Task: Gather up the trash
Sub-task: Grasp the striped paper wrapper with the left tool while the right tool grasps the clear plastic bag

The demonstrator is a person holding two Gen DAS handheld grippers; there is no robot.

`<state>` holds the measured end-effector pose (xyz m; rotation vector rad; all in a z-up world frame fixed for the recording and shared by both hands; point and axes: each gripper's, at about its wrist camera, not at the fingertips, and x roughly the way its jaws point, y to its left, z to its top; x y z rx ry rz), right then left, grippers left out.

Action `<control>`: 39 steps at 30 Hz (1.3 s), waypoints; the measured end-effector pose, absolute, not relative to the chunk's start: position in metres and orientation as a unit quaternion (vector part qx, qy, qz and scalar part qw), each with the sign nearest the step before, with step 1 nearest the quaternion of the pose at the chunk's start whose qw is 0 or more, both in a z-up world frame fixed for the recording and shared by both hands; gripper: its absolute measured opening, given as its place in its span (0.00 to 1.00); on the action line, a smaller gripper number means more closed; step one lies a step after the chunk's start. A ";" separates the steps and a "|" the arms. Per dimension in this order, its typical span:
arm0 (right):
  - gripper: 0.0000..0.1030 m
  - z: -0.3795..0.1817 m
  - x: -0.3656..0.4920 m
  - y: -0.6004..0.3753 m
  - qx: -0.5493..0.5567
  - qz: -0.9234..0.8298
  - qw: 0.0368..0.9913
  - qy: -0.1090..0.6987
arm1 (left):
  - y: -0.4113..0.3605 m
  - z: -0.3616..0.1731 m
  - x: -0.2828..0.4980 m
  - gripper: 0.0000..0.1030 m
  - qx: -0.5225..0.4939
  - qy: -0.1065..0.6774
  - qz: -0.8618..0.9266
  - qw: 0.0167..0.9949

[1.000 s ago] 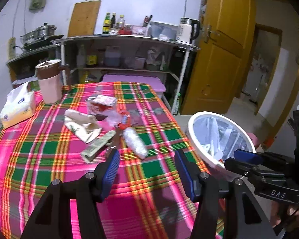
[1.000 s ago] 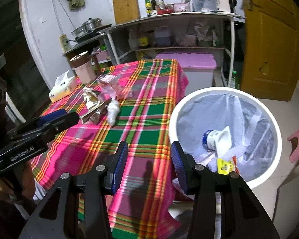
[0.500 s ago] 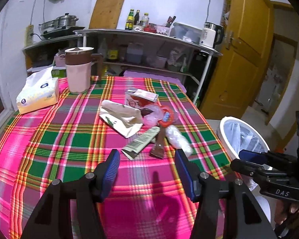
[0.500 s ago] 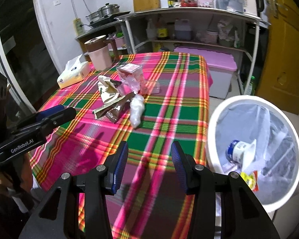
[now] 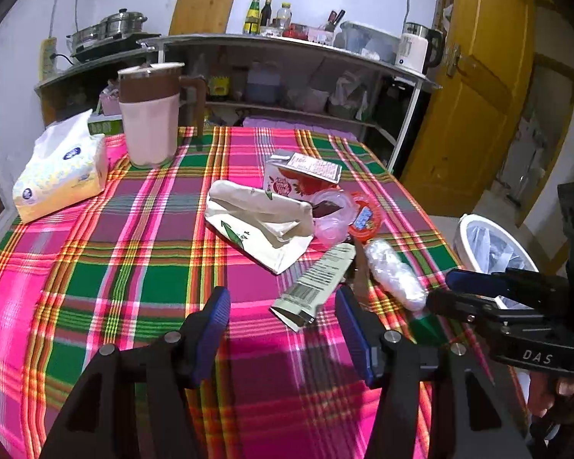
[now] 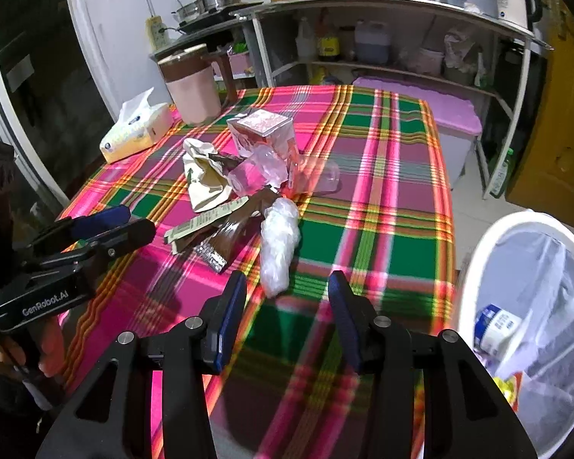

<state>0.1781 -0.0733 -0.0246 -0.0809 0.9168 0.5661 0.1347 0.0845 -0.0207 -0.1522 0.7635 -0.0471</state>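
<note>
A plaid tablecloth in pink and green covers the table, and beside its right edge stands a white bin lined with a clear bag, a small tub and wrappers already inside. At the table's far left corner sit a pink jug and a tissue pack. The trash lies in a loose heap near the middle: a crumpled paper bag, a red-and-white carton behind it, a clear cup and a red lid to its right. Nearer, a long green-and-white wrapper runs diagonally, its near end pointing toward the left gripper; a clear plastic bundle lies lengthwise toward the right gripper. Both grippers hover over the cloth, jaws parted, holding nothing.
</note>
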 end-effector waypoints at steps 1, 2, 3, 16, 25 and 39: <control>0.44 -0.027 0.182 -0.070 -0.040 0.269 0.857 0.439 | 0.085 -0.022 0.138 0.55 -0.073 0.375 -0.023 0.924; 0.43 -0.029 0.185 -0.069 -0.041 0.269 0.856 0.440 | 0.085 -0.025 0.142 0.55 -0.072 0.377 -0.025 0.923; 0.43 -0.031 0.189 -0.066 -0.043 0.268 0.855 0.442 | 0.085 -0.026 0.145 0.55 -0.071 0.381 -0.026 0.922; 0.19 -0.042 0.202 -0.071 -0.042 0.259 0.855 0.448 | 0.069 -0.044 0.175 0.48 -0.045 0.424 -0.064 0.902; 0.19 -0.034 0.188 -0.087 -0.027 0.254 0.862 0.438 | 0.067 -0.041 0.166 0.24 -0.047 0.417 -0.046 0.906; 0.19 -0.011 0.149 -0.112 -0.012 0.249 0.875 0.415 | 0.065 -0.017 0.115 0.23 -0.080 0.379 -0.032 0.921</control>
